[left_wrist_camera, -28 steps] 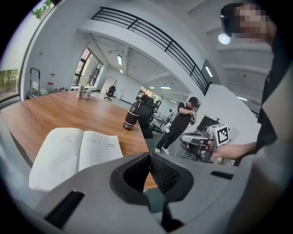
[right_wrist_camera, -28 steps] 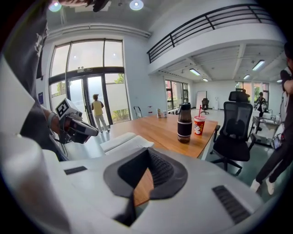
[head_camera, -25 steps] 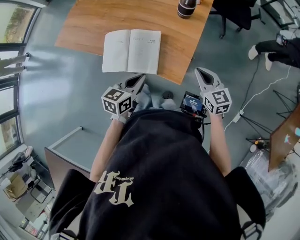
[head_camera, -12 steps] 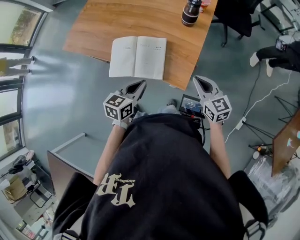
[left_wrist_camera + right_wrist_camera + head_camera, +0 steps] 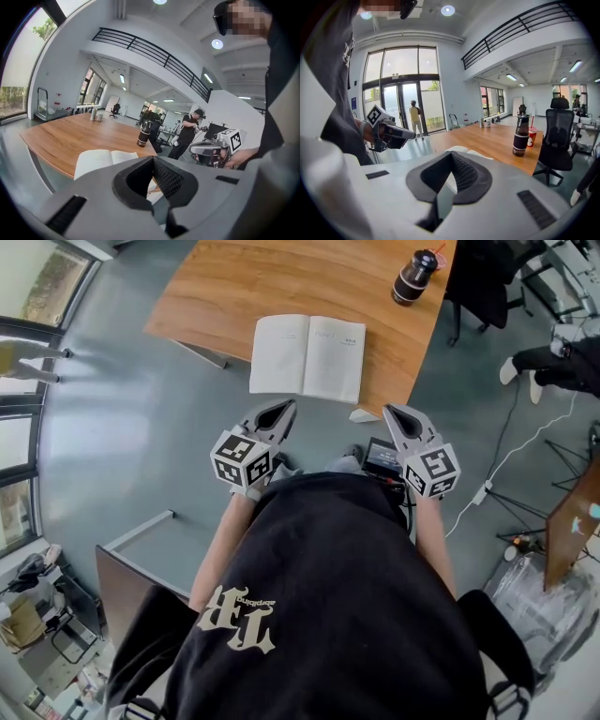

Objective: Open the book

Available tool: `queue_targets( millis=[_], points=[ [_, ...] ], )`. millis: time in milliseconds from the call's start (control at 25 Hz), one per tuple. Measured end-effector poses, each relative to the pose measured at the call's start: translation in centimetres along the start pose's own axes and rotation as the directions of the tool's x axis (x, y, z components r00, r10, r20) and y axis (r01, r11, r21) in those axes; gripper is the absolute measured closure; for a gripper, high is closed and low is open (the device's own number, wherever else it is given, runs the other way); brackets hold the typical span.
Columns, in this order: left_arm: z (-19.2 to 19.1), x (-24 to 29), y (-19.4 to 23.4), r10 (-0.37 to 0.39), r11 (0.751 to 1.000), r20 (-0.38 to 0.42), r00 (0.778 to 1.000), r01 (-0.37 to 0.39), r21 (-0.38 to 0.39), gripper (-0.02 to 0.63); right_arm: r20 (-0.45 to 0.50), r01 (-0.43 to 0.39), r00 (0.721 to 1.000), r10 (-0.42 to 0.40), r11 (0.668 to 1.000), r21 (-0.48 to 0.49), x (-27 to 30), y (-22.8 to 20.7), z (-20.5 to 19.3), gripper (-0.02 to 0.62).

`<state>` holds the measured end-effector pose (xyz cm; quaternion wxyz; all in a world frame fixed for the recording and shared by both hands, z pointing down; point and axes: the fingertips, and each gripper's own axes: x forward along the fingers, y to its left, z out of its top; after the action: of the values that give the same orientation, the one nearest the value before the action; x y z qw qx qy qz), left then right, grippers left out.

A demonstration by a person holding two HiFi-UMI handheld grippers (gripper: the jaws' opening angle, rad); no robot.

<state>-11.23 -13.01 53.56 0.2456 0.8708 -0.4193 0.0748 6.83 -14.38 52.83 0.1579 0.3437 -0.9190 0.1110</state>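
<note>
The book (image 5: 307,358) lies open, pages up, at the near edge of the wooden table (image 5: 234,282); its print is too small to read. A dark tumbler (image 5: 413,277) stands well apart from it. The left gripper (image 5: 281,409) and right gripper (image 5: 394,412) are short of the table, jaws closed together on nothing.

A long wooden table (image 5: 281,277) stands on a grey floor (image 5: 122,456). A dark drinks bottle (image 5: 413,277) stands upright near one end of it, with a red cup (image 5: 531,137) just beside it and small cans (image 5: 487,123) farther along. A black office chair (image 5: 560,140) sits near the table. A person in black (image 5: 187,136) stands beyond it. Tall windows (image 5: 401,93) and a railed balcony (image 5: 150,54) line the room.
</note>
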Motion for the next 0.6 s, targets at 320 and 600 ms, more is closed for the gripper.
queue_targets(
  millis=[320,600],
  points=[
    [-0.6,-5.9,4.0,-0.018,1.000,0.027,0.999,0.018,-0.012,0.598,0.007,0.051,0.999,-0.051,0.999,0.002,1.5,6.3,1.0,0.607],
    [-1.4,-9.3,4.8,-0.087,0.996,0.037,0.996,0.087,-0.003,0.598,-0.018,0.137,0.990,-0.137,0.990,-0.014,1.5,10.7,1.0,0.607]
  ],
)
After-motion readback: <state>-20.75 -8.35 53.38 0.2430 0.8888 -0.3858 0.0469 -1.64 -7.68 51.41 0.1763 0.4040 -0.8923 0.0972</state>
